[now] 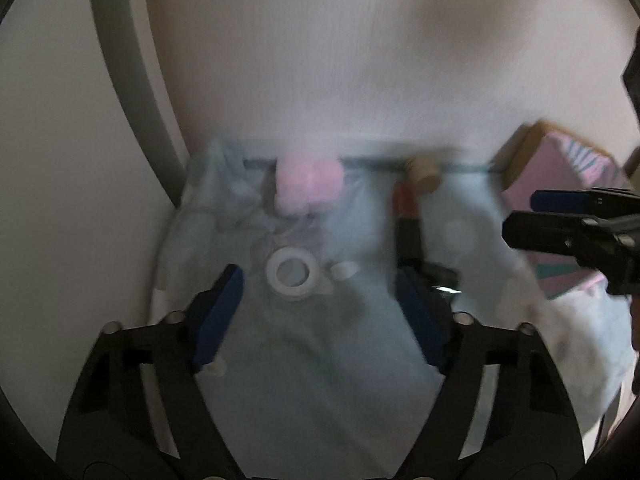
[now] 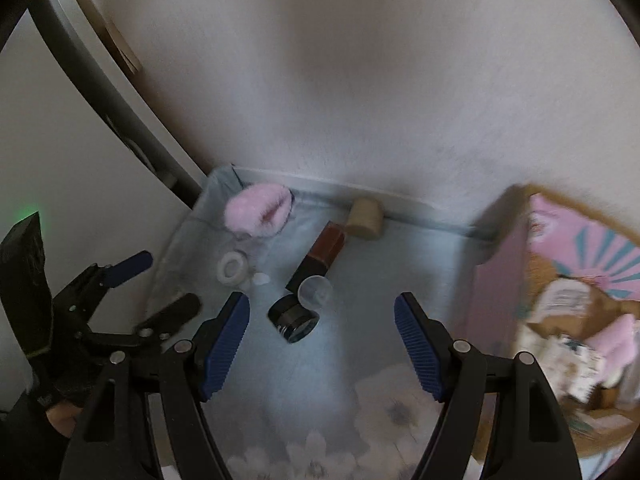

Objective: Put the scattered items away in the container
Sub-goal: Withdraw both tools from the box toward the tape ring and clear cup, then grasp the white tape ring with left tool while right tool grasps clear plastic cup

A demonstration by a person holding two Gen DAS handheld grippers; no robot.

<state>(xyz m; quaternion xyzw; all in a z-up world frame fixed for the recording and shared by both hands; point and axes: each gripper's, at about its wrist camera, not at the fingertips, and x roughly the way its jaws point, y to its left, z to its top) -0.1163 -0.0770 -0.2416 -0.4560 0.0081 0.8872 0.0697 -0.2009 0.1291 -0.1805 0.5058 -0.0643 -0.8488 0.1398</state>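
Small items lie on a pale blue floral cloth [image 2: 400, 264]: a pink fluffy puff [image 2: 256, 209], a white ring [image 2: 232, 267], a brown and black tube [image 2: 318, 254], a cork-coloured stopper [image 2: 365, 218], a clear lid [image 2: 315, 291] and a black round jar [image 2: 294, 319]. A pink cardboard box [image 2: 568, 280] stands open at the right with items inside. My right gripper [image 2: 322, 346] is open above the cloth, just short of the black jar. My left gripper [image 1: 318, 316] is open with the white ring [image 1: 291, 274] just beyond its fingertips; this view is blurred. The puff [image 1: 308, 184] lies further on.
A white wall [image 2: 360, 100] rises right behind the cloth. A dark curved frame [image 2: 100, 80] stands at the left. The left gripper [image 2: 152, 284] shows at the left of the right wrist view; the right gripper [image 1: 552, 216] shows at the right of the left wrist view.
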